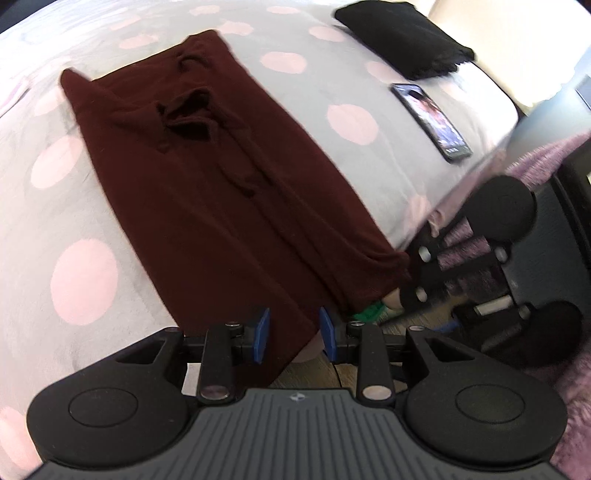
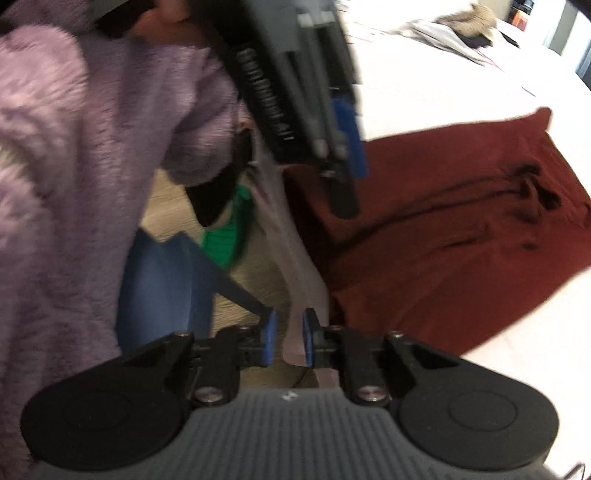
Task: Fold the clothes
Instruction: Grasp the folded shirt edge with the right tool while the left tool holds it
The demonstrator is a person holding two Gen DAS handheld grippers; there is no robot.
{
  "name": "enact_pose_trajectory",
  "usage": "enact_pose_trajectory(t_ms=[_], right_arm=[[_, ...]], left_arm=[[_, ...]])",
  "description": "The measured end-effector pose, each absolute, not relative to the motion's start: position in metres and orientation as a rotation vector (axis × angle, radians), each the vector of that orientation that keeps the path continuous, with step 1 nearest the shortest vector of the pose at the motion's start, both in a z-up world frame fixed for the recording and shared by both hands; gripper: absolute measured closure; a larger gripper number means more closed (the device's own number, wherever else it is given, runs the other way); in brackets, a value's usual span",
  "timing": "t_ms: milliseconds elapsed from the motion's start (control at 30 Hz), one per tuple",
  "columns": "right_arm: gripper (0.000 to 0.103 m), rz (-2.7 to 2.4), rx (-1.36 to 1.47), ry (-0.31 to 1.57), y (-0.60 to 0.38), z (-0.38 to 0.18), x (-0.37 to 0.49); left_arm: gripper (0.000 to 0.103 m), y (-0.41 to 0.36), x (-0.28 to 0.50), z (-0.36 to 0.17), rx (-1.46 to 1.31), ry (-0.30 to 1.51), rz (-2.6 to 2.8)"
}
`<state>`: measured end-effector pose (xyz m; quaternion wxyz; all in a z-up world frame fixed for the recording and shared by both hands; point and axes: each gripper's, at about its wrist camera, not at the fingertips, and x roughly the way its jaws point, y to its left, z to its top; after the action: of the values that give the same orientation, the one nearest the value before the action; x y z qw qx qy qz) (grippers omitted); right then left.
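Observation:
A dark maroon garment (image 1: 207,177), folded into a long strip, lies flat on the grey bed cover with pink dots (image 1: 81,280); its near end hangs over the bed's edge. My left gripper (image 1: 294,334) hovers over that near end, blue pads apart, the cloth below and between them without being pressed. In the right wrist view the left gripper (image 2: 343,173) hangs above the garment (image 2: 443,236). My right gripper (image 2: 289,339) is at the bed's edge, just left of the garment's corner, pads a narrow gap apart with the cover's pale hanging edge (image 2: 295,295) showing in it. Its black body (image 1: 506,206) sits right of the garment.
A phone (image 1: 432,122) lies screen-up near the bed's right edge, and a folded black garment (image 1: 402,40) sits behind it. A fluffy purple sleeve (image 2: 74,147), a green slipper (image 2: 225,236) and wood floor (image 2: 236,295) are beside the bed. More clothes (image 2: 465,22) lie at the far side.

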<state>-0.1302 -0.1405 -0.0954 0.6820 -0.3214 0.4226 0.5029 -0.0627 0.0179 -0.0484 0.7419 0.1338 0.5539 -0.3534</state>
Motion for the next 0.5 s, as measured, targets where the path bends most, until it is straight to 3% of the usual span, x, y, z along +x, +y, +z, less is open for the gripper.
enact_pose_trajectory(t_ms=[133,200,500], right_arm=[[0.082,1.043,-0.707,0.896,-0.159,-0.081,-0.118],[0.075,1.001,-0.685,0.885,-0.171,-0.072,-0.111],[0.075,0.948,-0.812,0.905,-0.198,-0.081,-0.112]], left_arm=[[0.074,0.011,-0.065,-0.041,0.363,1.185,-0.833],[0.074,0.010,-0.068,-0.041,0.375,1.167,-0.849],[0.074,-0.018,-0.080,-0.050,0.425,1.145,-0.968]])
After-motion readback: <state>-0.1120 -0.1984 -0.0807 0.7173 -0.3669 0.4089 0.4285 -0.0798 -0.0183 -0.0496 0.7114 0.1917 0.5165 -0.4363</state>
